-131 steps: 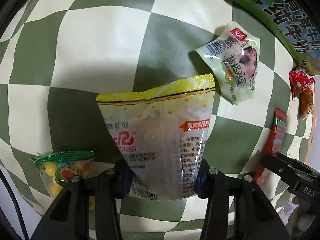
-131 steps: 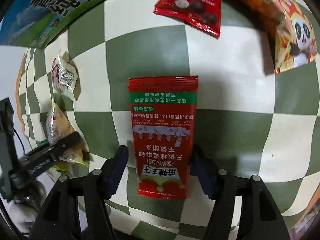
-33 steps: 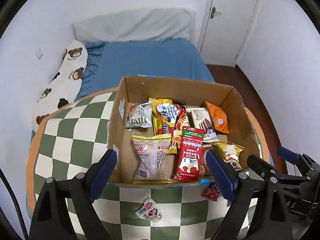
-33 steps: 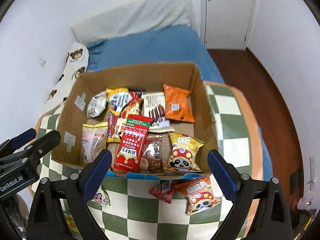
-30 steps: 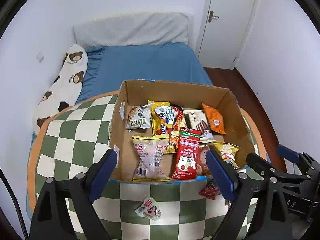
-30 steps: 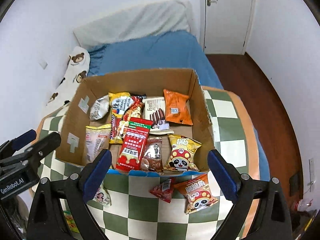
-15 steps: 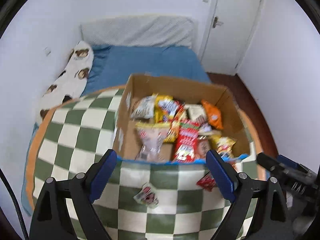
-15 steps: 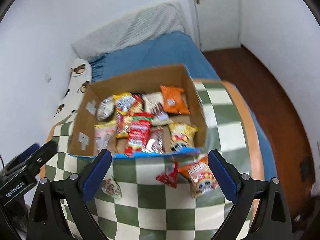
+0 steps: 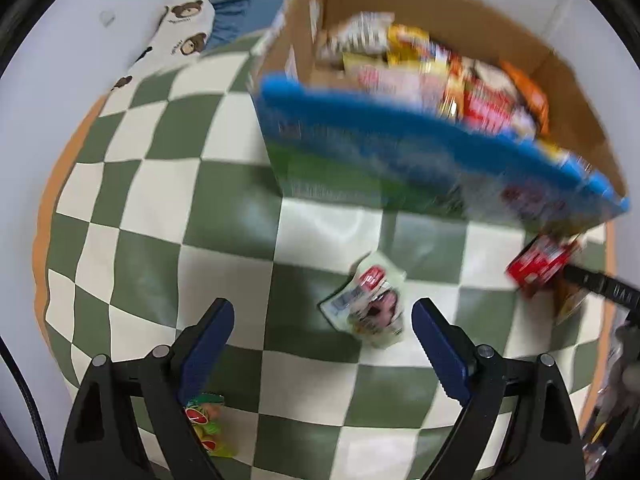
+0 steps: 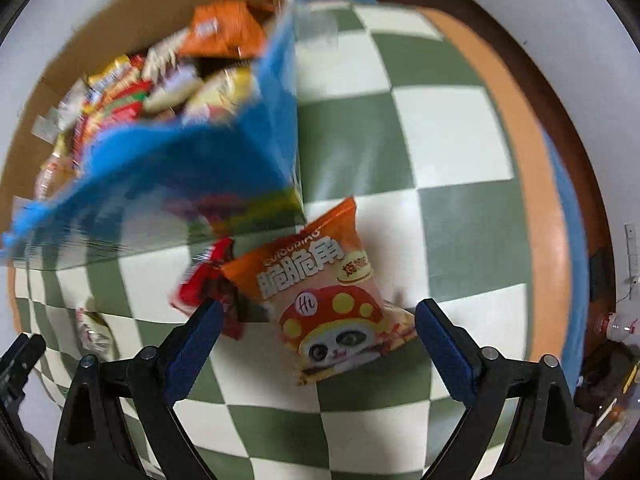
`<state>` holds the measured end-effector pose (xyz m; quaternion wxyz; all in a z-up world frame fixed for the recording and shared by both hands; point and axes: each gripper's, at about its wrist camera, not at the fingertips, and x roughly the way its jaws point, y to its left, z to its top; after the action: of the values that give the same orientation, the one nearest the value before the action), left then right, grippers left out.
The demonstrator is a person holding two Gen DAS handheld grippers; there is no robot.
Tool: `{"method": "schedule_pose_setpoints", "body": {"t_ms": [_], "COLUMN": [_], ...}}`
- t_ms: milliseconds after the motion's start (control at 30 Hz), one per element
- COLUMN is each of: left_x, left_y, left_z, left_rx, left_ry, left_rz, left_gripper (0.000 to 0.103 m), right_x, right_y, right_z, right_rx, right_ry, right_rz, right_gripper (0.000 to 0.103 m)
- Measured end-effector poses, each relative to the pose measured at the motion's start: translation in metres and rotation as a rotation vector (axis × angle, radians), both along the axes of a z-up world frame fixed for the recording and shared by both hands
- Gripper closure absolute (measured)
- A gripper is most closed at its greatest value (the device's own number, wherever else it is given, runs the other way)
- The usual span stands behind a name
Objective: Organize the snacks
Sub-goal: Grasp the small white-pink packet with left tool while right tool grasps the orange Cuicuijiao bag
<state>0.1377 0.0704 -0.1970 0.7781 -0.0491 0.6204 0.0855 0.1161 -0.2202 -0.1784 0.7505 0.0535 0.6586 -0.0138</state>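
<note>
A cardboard box (image 9: 568,92) with a blue front edge holds several snack packets; it also shows in the right wrist view (image 10: 100,36). My left gripper (image 9: 322,326) is open and empty above the checkered tablecloth, with a pale green packet (image 9: 370,302) lying just ahead between its fingers. A fruit candy bag (image 9: 206,428) lies by its left finger. My right gripper (image 10: 316,328) is open and empty, low over an orange panda packet (image 10: 324,300). A red packet (image 10: 208,288) lies beside that, partly under it, and shows at the right in the left wrist view (image 9: 536,266).
The round table's orange rim (image 10: 532,160) curves along the right. A blue bed (image 9: 240,24) and a bear-print pillow (image 9: 176,36) lie behind the table. The pale green packet shows at lower left in the right wrist view (image 10: 94,332).
Both grippers have dropped from high over the box to low over the tablecloth in front of it. Both stay open and empty. The view is blurred by motion.
</note>
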Motion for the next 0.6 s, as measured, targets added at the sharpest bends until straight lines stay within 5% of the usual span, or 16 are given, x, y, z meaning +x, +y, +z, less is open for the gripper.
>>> {"method": "schedule_pose_setpoints", "body": {"t_ms": [67, 133, 467, 533, 600], "left_x": [0.001, 0.001, 0.019, 0.022, 0.021], "left_y": [-0.004, -0.008, -0.021, -0.016, -0.012], "left_z": [-0.011, -0.02, -0.058, -0.066, -0.072], "left_rx": [0.004, 0.012, -0.058, -0.113, -0.133], "left_ry": [0.028, 0.051, 0.142, 0.154, 0.164], "left_rz": [-0.028, -0.054, -0.123, -0.096, -0.074], "left_gripper": [0.012, 0.012, 0.012, 0.035, 0.042], "right_x": [-0.002, -0.009, -0.058, -0.061, -0.062], "right_y": [0.001, 0.0, 0.005, 0.006, 0.009], "right_z": [-0.004, -0.007, -0.019, -0.023, -0.026], "right_rx": [0.001, 0.02, 0.136, 0.135, 0.121], "right_ry": [-0.002, 0.004, 0.126, 0.132, 0.13], "right_rz": [-0.001, -0.022, -0.044, -0.038, -0.036], "right_gripper": [0.035, 0.043, 0.042, 0.037, 0.034]}}
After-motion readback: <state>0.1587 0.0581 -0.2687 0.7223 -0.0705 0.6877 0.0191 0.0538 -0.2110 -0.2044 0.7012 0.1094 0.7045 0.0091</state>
